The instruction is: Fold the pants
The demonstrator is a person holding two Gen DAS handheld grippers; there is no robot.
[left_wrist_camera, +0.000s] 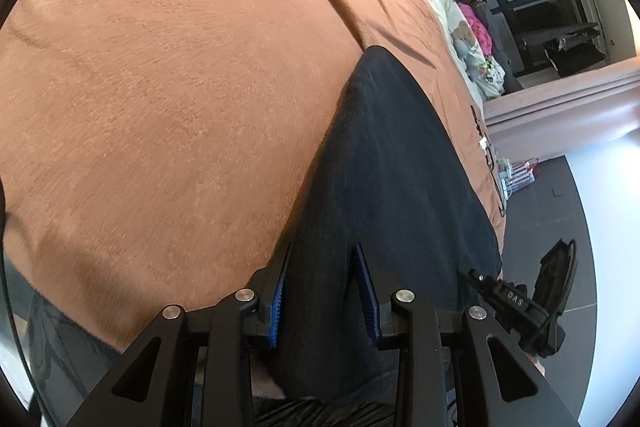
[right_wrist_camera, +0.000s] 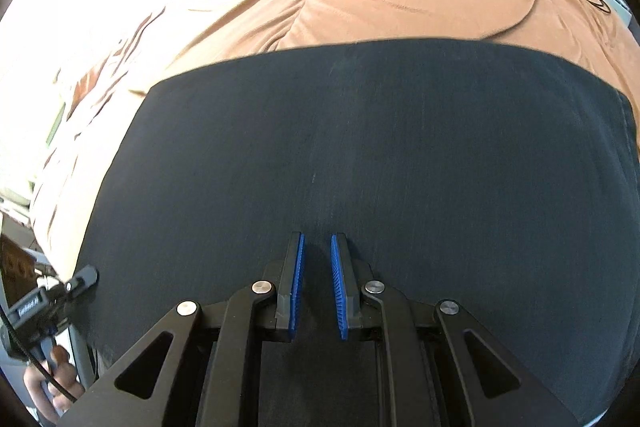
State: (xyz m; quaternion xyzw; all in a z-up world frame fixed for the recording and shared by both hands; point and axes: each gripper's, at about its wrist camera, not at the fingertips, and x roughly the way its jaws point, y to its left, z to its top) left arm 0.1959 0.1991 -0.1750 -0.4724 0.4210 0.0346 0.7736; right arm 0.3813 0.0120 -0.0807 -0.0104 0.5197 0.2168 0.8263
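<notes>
On the bed's brown blanket (left_wrist_camera: 168, 99), you are gripping the black pants (right_wrist_camera: 360, 147) in both grippers, left gripper (left_wrist_camera: 322, 291) and right gripper (right_wrist_camera: 318, 283), fingers pinching cloth; next, carry the fold across.

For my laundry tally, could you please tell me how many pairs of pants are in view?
1. The dark pants lie spread flat on the brown blanket, in front of both cameras. Others may lie outside the views.
</notes>
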